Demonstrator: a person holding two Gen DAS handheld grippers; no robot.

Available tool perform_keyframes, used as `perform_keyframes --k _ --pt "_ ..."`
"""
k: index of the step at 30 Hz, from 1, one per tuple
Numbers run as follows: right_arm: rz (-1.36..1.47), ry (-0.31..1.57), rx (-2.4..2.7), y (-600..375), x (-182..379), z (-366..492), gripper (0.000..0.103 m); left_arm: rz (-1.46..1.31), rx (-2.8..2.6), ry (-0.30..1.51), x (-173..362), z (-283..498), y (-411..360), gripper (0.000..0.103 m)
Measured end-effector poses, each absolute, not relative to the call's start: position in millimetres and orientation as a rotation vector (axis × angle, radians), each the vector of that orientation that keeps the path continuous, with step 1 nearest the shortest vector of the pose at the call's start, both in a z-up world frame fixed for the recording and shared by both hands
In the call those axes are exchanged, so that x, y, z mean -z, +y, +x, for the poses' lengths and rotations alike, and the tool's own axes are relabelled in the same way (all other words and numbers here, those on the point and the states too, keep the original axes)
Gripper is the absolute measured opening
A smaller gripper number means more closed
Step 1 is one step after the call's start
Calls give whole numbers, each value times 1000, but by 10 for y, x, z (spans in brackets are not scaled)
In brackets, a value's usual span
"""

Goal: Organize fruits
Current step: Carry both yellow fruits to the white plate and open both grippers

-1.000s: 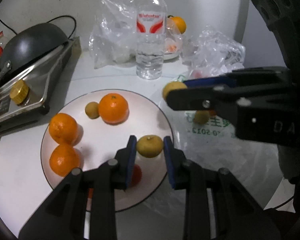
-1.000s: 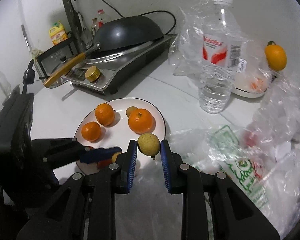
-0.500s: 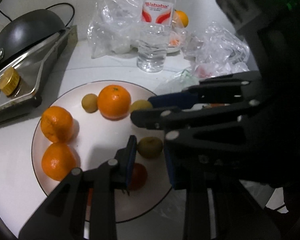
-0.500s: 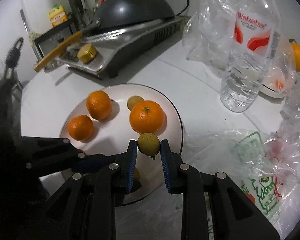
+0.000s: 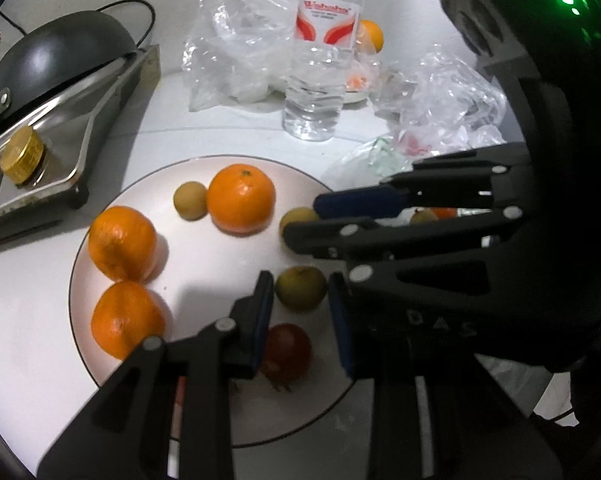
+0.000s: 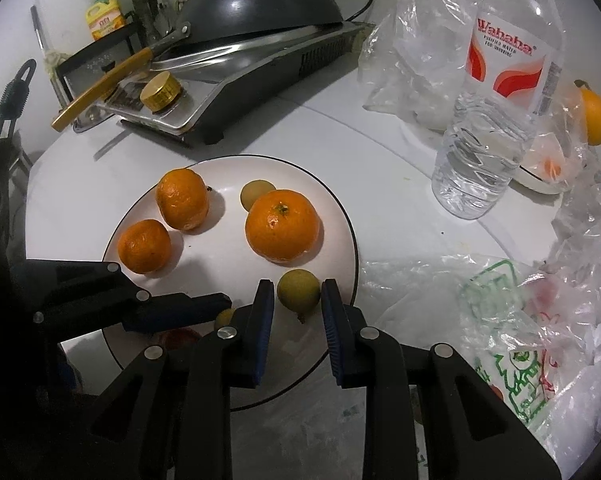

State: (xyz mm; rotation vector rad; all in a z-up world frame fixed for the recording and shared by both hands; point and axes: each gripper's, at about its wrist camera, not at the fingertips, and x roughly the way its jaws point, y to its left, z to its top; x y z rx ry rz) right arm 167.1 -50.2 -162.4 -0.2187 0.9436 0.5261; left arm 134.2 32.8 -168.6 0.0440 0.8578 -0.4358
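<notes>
- Right tongs (image 6: 296, 300): pads apart, a small yellow-green fruit (image 6: 298, 291) between them on the near right part of the plate (image 6: 342, 216); a sliver of gap shows each side, so judged released, resting on the plate.
- Left tongs (image 5: 300, 304): pads apart around a second small greenish fruit (image 5: 301, 287), also on the plate; a dark red fruit (image 5: 286, 352) just nearer.
- To finish well: pull each tongs straight back and up, pads wide, so neither round fruit gets nudged off the rim.
- Further in: three oranges, the largest (image 6: 283, 225) touching a small brownish fruit (image 6: 256, 194).
- Tabletop (image 6: 380, 152): white, round.
- Right: crumpled plastic bags (image 6: 520, 320).
- Far right: water bottle (image 6: 496, 120).
- Far left: stove with dark wok (image 6: 256, 4).
</notes>
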Motion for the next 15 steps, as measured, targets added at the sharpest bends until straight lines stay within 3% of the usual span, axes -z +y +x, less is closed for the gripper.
perform_keyframes --k 15 --pt "-186 881 -491 -766 1345 1423 26 86 403 812 1514 1193 266 30"
